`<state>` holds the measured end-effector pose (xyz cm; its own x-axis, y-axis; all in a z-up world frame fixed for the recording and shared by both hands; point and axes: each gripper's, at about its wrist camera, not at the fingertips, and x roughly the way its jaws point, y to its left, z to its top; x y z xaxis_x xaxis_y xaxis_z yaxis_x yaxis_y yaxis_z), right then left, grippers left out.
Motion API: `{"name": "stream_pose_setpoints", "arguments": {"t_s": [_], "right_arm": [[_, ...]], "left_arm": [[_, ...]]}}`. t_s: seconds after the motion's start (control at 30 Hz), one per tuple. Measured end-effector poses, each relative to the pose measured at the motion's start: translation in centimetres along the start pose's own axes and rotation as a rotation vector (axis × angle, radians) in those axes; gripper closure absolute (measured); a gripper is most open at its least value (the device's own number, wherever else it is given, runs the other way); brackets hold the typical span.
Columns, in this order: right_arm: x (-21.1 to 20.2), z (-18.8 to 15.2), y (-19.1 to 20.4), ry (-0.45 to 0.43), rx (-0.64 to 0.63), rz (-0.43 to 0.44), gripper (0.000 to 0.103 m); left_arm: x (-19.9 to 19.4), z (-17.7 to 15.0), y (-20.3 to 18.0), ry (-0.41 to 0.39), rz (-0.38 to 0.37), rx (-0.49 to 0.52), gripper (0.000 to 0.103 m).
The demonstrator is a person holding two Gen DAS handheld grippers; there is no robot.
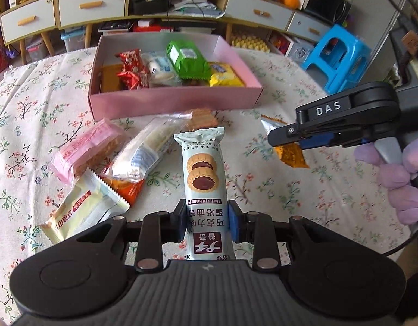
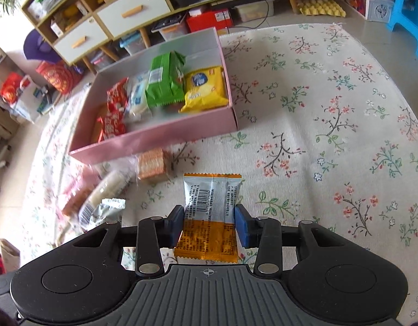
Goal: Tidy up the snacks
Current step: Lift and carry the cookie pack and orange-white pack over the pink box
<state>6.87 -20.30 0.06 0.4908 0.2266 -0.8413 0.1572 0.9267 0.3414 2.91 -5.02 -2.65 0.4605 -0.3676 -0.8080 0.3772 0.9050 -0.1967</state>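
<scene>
My left gripper [image 1: 207, 222] is shut on a pale blue cookie packet [image 1: 203, 168] that points away over the floral tablecloth. My right gripper [image 2: 209, 224] is shut on an orange and silver packet [image 2: 211, 198], held just above the cloth. In the left wrist view the right gripper [image 1: 285, 135] appears at the right with that orange packet [image 1: 290, 154] in it. A pink box [image 1: 176, 100] stands beyond both grippers, also seen in the right wrist view [image 2: 154, 141]. It holds red, white, green [image 1: 187, 59] and yellow [image 1: 225, 76] packets.
Loose snacks lie left of the left gripper: a pink packet [image 1: 86, 146], a clear cracker packet [image 1: 146, 152], a cream packet [image 1: 84, 212]. A wrapped cracker stack [image 2: 153, 165] sits by the box. A gloved hand [image 1: 399, 179] holds the right gripper. A blue stool [image 1: 339, 57] stands behind.
</scene>
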Motion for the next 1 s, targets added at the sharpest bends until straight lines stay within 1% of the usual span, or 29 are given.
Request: {"name": "stream_pose_setpoints", "arguments": {"t_s": [0.2, 0.33, 0.47, 0.6, 0.77, 0.9, 1.0], "right_arm": [[-0.2, 0.4, -0.2, -0.009, 0.016, 0.017, 0.064], [0.0, 0.5, -0.4, -0.005, 0.032, 0.033, 0.064], [0.3, 1.3, -0.2, -0.006, 0.047, 0.055, 0.064], [0.4, 3.3, 0.3, -0.024, 0.051, 0.082, 0.064], [0.6, 6.6, 0.5, -0.083, 0.066, 0.119, 0.064], [1.5, 8.5, 0.4, -0.12, 0.074, 0.145, 0.064], [2.9, 9.4, 0.3, -0.122, 0.089, 0.162, 0.064]], "left_arm": [[-0.5, 0.5, 0.1, -0.025, -0.012, -0.023, 0.076], [-1.0, 1.3, 0.7, -0.054, -0.021, -0.062, 0.076], [-1.0, 2.6, 1.6, -0.075, -0.007, -0.105, 0.076], [-0.8, 5.1, 2.8, -0.1, 0.002, -0.151, 0.076], [0.1, 8.7, 4.2, -0.142, 0.032, -0.169, 0.076], [1.7, 10.5, 5.9, -0.172, 0.062, -0.183, 0.076], [2.9, 11.3, 7.0, -0.177, 0.078, -0.206, 0.076]]}}
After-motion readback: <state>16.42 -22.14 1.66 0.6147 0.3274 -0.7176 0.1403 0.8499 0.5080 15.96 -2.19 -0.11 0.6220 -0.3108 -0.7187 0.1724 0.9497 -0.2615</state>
